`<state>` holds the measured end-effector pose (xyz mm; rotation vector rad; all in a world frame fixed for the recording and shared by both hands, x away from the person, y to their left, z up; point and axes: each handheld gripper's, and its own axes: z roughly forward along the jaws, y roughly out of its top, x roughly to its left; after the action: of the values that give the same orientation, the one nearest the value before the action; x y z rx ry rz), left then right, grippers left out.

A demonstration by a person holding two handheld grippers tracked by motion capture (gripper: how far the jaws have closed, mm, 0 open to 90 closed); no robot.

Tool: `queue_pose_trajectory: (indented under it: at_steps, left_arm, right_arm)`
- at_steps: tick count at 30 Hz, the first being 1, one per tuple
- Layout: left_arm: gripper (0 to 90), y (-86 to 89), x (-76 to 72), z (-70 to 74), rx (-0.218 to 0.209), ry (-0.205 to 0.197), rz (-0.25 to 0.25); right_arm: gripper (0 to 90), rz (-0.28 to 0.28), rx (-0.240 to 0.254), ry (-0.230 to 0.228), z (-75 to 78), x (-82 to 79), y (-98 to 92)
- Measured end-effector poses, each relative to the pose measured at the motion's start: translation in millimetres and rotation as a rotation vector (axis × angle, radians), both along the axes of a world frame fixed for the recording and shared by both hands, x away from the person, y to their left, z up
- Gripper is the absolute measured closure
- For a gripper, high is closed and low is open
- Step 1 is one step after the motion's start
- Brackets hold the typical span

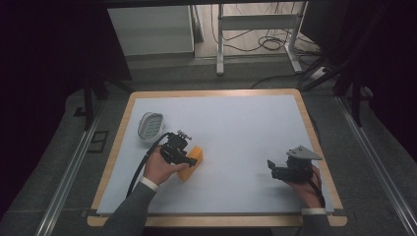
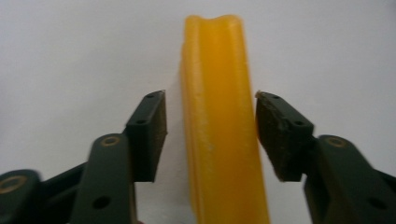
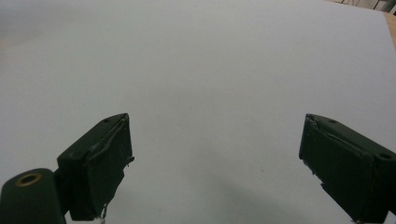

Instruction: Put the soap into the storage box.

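The yellow block lies on the white surface of the desk, in its left half toward the near edge, well apart from the right hand. The left gripper sits directly over the block's left side, held by the left hand, with its cable trailing back along the sleeve.

In the left gripper view, the yellow block stands lengthwise between the two jaws. The right-hand pad appears to meet the block's edge or sit just beside it; a narrow strip of white desk shows between the left-hand pad and the block. The jaws are therefore partly closed around the block but not pinching it from both sides.

A white ribbed dish rests near the desk's left edge, beyond the left hand, apart from the block.

The right gripper rests near the desk's right edge in the right hand. In the right gripper view, its jaws stand spread wide over bare desk, holding nothing.
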<state>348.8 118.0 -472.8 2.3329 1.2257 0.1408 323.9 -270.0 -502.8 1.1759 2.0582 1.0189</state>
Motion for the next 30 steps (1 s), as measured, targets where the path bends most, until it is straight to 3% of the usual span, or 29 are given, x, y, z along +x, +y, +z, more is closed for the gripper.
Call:
queue_pose_trajectory:
  at_steps: [5,8,13,21,25,30]
  left_arm:
    - [47.8,-10.8,0.5,-11.2,0.049,0.034,-0.007]
    - [55.4,-12.5,2.4,-16.3,0.055,0.052,-0.007]
    - [59.8,-12.2,2.6,-15.5,0.067,0.045,0.001]
    - [60.8,-0.9,7.1,-14.1,0.019,0.083,-0.016]
    - [60.9,5.9,8.6,-10.4,-0.006,0.06,-0.009]
    - [60.9,25.7,14.5,2.5,-0.075,0.05,0.004]
  right_arm:
    - [9.4,-0.004,-0.018,0.004,-2.0,1.3,2.6]
    - [9.4,-0.002,-0.023,0.002,-2.4,1.7,3.8]
    - [9.4,-0.01,-0.03,0.007,-3.4,2.6,4.1]
    - [9.4,-0.013,-0.033,0.006,-3.4,2.4,4.5]
    - [9.5,-0.019,-0.032,0.005,-3.6,2.6,3.8]
    - [9.5,-0.024,-0.036,0.006,-3.9,2.7,3.7]
